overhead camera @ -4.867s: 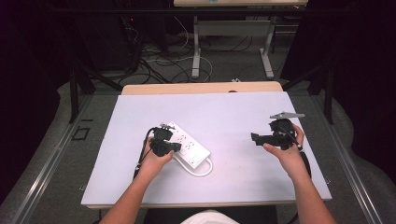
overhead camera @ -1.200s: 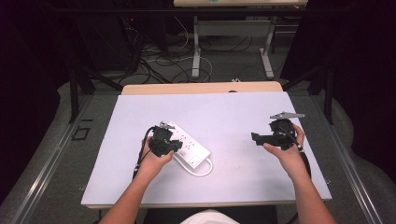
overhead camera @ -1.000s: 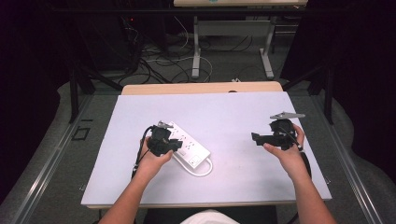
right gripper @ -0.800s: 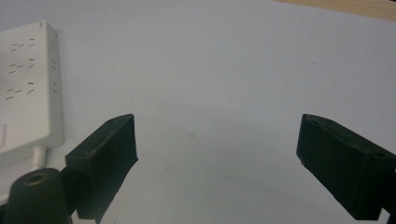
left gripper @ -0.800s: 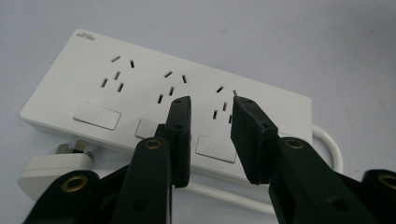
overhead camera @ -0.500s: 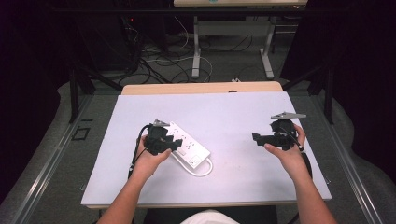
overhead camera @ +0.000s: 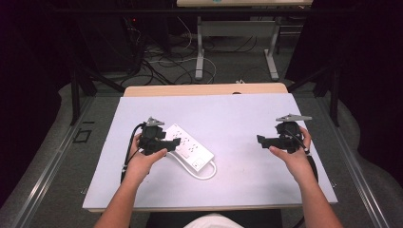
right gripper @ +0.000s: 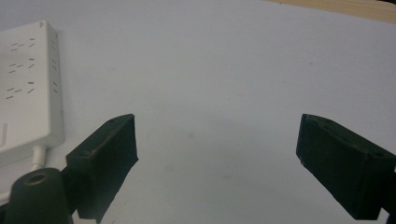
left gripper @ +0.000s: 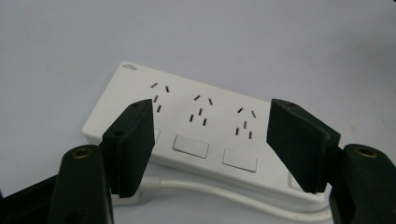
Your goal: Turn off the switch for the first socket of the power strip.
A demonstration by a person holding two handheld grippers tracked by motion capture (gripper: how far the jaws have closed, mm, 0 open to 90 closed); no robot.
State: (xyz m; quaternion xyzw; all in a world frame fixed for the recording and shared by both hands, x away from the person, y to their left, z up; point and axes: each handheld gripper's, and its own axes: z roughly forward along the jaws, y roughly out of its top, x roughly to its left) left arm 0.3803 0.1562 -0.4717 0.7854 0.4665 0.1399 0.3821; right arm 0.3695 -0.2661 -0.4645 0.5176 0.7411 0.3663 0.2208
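a white power strip (overhead camera: 189, 147) lies flat on a pale surface (overhead camera: 237, 118), sockets facing up, its white cord (overhead camera: 209, 174) looping out from the end nearest the person. the left claw (overhead camera: 170, 142) hovers just above the strip's near end, tilted down toward it. its jaws have just been opening and now stand fairly wide apart; the strip shows beyond and between them, but the pads press on nothing, so it looks like a release rather than a grip. in the left claw view, three switch buttons (left gripper: 190, 146) sit in a row just past the jaws. the right claw (overhead camera: 262, 140) is held well apart to the side, over bare surface, pointing toward the strip, jaws wide and empty, seemingly waiting its turn.
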